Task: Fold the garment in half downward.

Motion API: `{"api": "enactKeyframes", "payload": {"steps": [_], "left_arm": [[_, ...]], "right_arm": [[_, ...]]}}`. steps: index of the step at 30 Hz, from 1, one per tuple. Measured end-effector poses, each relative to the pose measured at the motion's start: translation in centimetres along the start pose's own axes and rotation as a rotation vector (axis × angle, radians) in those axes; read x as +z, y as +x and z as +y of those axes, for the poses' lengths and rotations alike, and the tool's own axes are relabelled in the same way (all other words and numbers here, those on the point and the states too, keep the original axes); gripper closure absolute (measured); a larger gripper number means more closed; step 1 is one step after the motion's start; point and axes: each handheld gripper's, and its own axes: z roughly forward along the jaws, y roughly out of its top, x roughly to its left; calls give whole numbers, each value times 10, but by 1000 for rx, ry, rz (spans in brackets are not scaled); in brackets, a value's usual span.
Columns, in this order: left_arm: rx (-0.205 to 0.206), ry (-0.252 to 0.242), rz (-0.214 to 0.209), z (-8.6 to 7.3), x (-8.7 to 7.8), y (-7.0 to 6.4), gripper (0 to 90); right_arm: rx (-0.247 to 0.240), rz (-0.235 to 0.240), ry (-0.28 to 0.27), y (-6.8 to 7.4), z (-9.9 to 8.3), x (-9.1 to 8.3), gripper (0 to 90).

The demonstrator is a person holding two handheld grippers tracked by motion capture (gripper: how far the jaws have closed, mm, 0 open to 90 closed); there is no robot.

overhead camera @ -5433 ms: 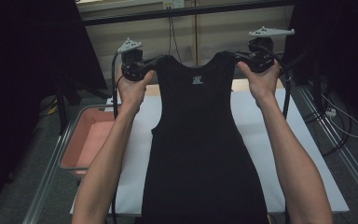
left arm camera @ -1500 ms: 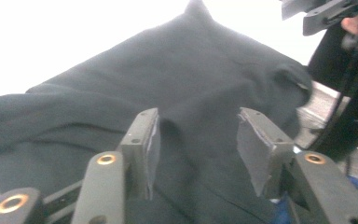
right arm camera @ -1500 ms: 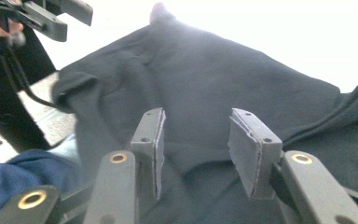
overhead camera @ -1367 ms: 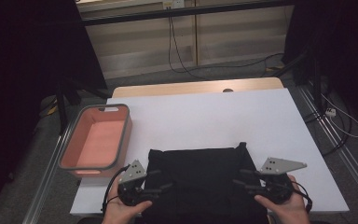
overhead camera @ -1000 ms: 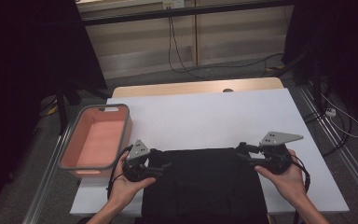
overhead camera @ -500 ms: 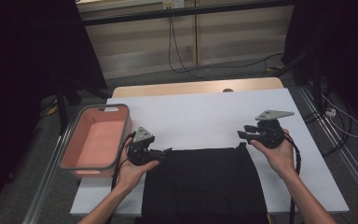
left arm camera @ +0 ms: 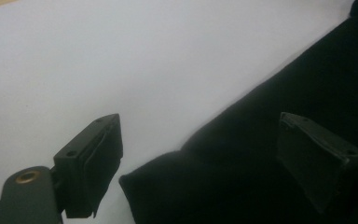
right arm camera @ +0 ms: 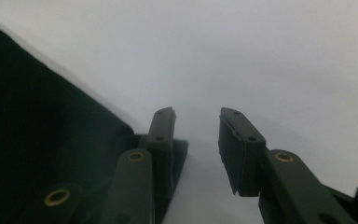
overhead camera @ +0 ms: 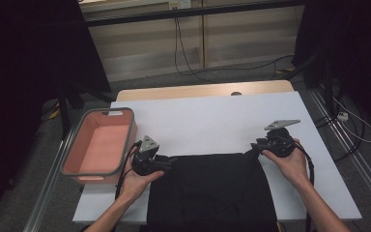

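Currently both grippers stand spread: your left gripper [overhead camera: 166, 163] straddles the black garment [overhead camera: 212, 191] at its near-left corner; your right gripper [overhead camera: 259, 143] sits at the opposite corner, fabric beside one jaw.

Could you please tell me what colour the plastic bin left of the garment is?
The rectangular plastic bin is salmon pink with a grey rim, clearest in the high view.

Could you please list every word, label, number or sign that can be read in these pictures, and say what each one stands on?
None can be read. The black garment, the pink bin and the white table bear no legible text or sign. The left gripper and the right gripper, both open, carry no markings either.
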Motion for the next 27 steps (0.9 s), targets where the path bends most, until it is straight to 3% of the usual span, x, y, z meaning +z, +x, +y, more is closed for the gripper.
{"api": "enactKeyframes", "payload": {"steps": [2, 7, 14, 18, 22, 27], "left_arm": [[11, 8, -2, 0, 0, 0, 154], [5, 10, -8, -1, 0, 0, 154], [27, 31, -4, -3, 1, -1, 154], [38, 33, -10, -4, 1, -2, 154], [31, 37, -11, -5, 2, -1, 153], [23, 37, -15, -5, 1, -1, 154]], "right_arm": [[-22, -2, 27, 2, -2, 1, 666], [-16, 28, 21, 3, -9, 2, 694], [-43, 57, 52, 5, -18, 4, 898], [-54, 75, 49, 7, -19, 2, 900], [-24, 78, 10, 3, -15, 3, 767], [-11, 89, 30, 1, -17, 9, 635]]}}
